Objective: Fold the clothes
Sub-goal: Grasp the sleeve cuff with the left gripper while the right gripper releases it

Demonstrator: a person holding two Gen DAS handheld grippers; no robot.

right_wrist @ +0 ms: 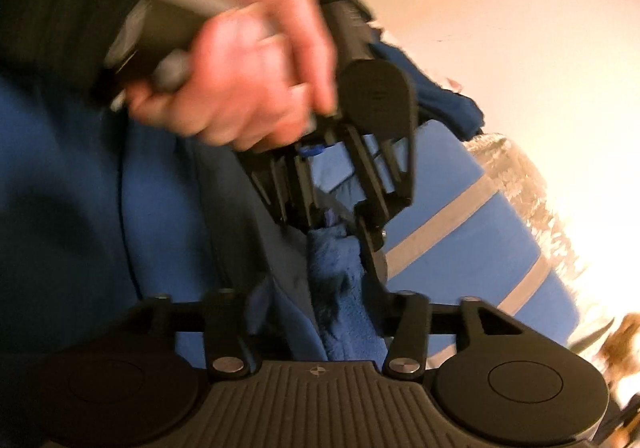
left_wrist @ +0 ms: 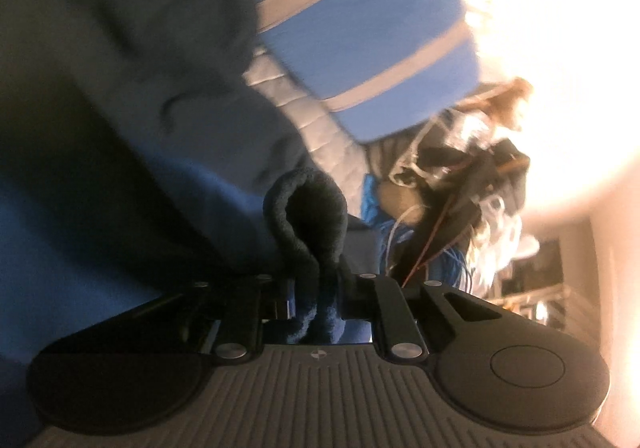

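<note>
I have the left gripper [left_wrist: 316, 280] pinched tight on a bunched fold of the dark blue fleece garment [left_wrist: 308, 208], taking over the edge so the fold holds its line. My right gripper [right_wrist: 320, 308] stands about half open, the fleece [right_wrist: 340, 288] lying loose between its jaws, unpressed. The garment drapes over the blue, grey-striped cushion [left_wrist: 360, 28]. My left hand [right_wrist: 248, 76] grips its handle close by.
</note>
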